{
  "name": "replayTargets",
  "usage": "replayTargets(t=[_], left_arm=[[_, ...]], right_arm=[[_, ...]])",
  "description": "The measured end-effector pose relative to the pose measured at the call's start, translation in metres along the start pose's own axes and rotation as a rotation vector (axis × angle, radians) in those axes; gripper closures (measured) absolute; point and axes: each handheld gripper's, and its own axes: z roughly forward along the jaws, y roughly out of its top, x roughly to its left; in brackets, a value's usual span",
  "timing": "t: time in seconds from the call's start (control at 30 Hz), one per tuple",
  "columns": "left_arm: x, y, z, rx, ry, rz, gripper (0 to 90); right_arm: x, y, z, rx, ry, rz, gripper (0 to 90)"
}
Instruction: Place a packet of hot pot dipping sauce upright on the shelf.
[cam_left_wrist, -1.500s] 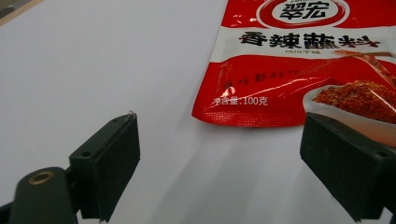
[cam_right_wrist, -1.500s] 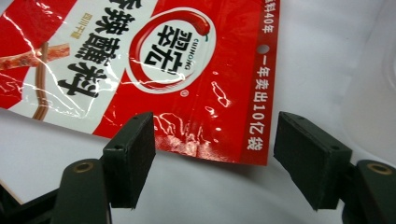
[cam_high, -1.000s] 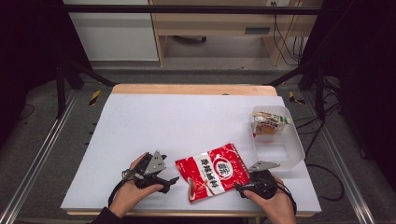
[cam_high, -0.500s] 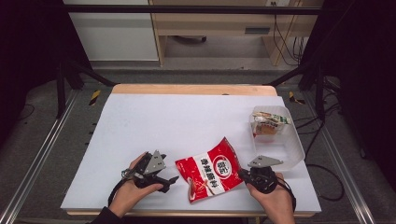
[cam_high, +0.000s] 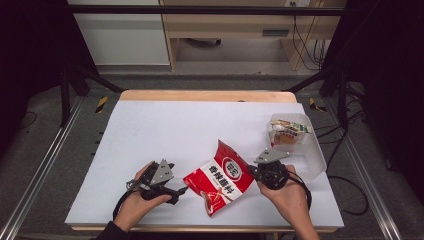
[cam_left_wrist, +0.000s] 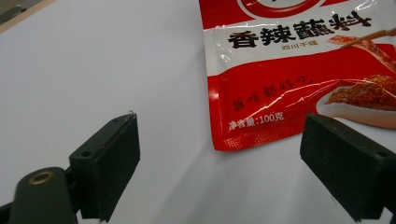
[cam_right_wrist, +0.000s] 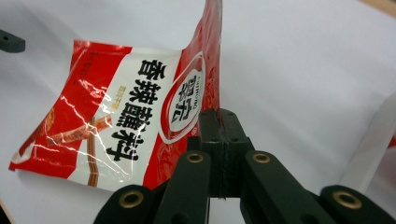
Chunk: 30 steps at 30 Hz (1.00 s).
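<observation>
Right, the white desk carries everything, widest thing in view. On it, past the right tongs on their outer side, stands a clear plastic bin with small packets inside; near those tongs, not touching as far as I can tell. Next down, the red seasoning pouch lies between the two tongs, white band with black characters facing up. Its far edge on the right tongs' side is lifted off the desk and curls upward; the rest sags down toward the left tongs, the low corner resting on the desk. Right tongs: jaws have just been closing, now clamped tight together on the pouch's edge, the red foil pinched between the pads, pouch rising straight above the tips. Left tongs: jaws stand wide apart, nothing between them but bare desk; the pouch's bottom corner lies just ahead of the tips, closer to one jaw, not touching either pad.
</observation>
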Motion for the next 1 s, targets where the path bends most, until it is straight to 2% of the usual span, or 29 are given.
replayTargets(t=[0.2, 0.43, 0.63, 0.77, 0.9, 0.93, 1.0], left_arm=[[0.004, 0.000, -0.003, -0.001, 0.005, -0.001, 12.0], [0.012, 0.005, -0.012, -0.022, 0.008, -0.016, 12.0], [0.022, 0.017, -0.025, -0.043, 0.014, -0.014, 12.0], [0.032, 0.029, -0.032, -0.017, 0.028, 0.029, 12.3], [0.045, 0.042, -0.039, -0.001, 0.048, 0.052, 13.1], [0.045, 0.042, -0.039, -0.001, 0.048, 0.052, 13.3], [0.053, 0.049, -0.044, -0.006, 0.053, 0.046, 13.4]], right_arm=[[-0.002, 0.025, 0.001, 0.000, 0.010, -0.058, 90.0], [-0.003, 0.055, 0.002, -0.006, 0.047, -0.138, 90.0], [0.003, 0.084, -0.002, -0.029, 0.084, -0.239, 90.0], [0.008, 0.098, -0.003, -0.037, 0.107, -0.285, 90.0], [0.014, 0.112, -0.004, -0.044, 0.119, -0.328, 90.0], [0.014, 0.114, -0.004, -0.043, 0.121, -0.337, 90.0], [0.015, 0.119, -0.005, -0.048, 0.129, -0.355, 90.0]])
